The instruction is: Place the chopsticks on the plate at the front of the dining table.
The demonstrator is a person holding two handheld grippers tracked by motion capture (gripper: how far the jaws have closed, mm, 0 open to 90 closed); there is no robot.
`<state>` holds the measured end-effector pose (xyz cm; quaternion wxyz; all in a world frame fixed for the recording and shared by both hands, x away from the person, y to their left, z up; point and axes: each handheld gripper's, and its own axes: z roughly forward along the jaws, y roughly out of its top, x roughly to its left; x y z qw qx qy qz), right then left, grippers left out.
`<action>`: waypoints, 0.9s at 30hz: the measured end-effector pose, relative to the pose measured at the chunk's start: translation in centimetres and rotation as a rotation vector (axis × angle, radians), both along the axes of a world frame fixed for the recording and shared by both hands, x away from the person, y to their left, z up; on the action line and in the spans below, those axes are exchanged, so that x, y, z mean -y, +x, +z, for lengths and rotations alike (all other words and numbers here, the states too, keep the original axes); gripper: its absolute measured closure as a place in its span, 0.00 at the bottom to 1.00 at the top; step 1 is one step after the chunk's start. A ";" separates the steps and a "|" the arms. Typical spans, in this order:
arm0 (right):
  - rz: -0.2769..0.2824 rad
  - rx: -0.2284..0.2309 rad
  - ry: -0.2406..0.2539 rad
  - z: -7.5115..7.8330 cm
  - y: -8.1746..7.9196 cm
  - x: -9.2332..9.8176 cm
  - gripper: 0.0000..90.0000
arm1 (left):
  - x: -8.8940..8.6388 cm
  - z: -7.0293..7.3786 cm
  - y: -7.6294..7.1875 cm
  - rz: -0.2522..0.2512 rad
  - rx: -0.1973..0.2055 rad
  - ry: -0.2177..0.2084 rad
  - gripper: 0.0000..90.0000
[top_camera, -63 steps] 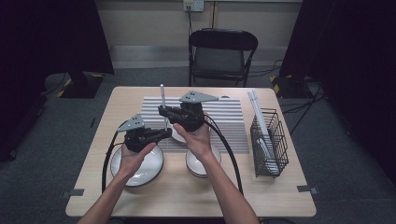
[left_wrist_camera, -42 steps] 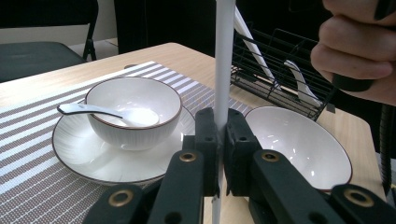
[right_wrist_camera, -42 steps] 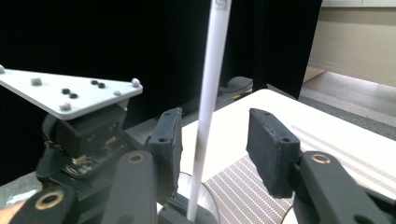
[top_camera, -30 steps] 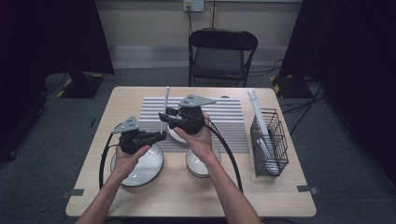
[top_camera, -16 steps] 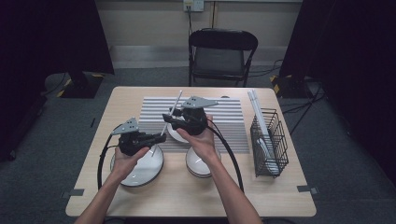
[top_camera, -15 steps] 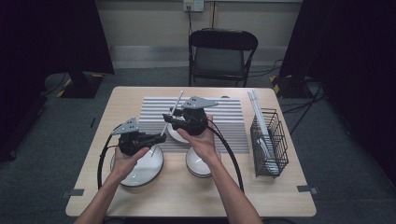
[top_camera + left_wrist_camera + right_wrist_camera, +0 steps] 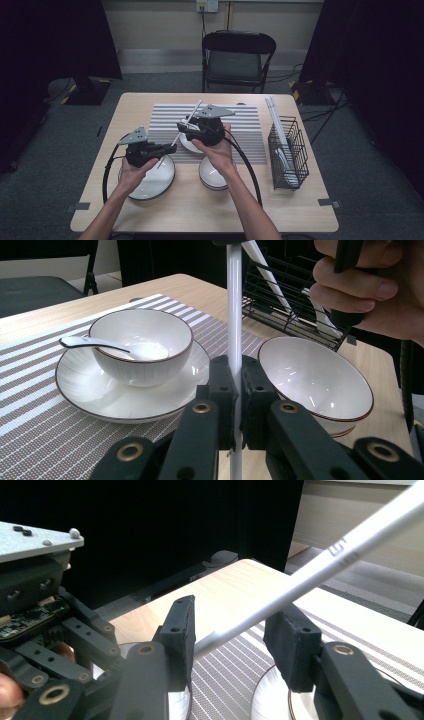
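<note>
A long white chopstick (image 7: 192,114) slants up and to the right above the table. My left gripper (image 7: 162,148) is shut on its lower part; in the left gripper view the chopstick (image 7: 234,315) rises straight from between the pressed pads of that gripper (image 7: 234,390). My right gripper (image 7: 181,127) is higher up the stick. Its jaws have just been opening and stand apart in the right gripper view (image 7: 235,640), where the chopstick (image 7: 320,565) crosses the gap without being pinched.
A bowl (image 7: 140,347) with a white spoon (image 7: 95,343) stands on a saucer on the striped mat (image 7: 240,135). A second bowl (image 7: 215,175) and a plate (image 7: 147,182) lie nearer me. A black wire rack (image 7: 290,150) holding chopsticks stands at the right.
The chopstick has tipped from nearly upright to leaning right. The right gripper's jaws have spread apart around it. The left gripper shifted a little to the left early on.
</note>
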<state>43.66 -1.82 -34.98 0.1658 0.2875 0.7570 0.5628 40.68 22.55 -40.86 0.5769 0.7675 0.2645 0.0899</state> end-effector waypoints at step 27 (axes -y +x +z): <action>-0.039 -0.001 -0.030 -1.0 0.5 0.5 0.44 | -0.6 -0.4 0.2 0.027 0.008 -0.002 0.96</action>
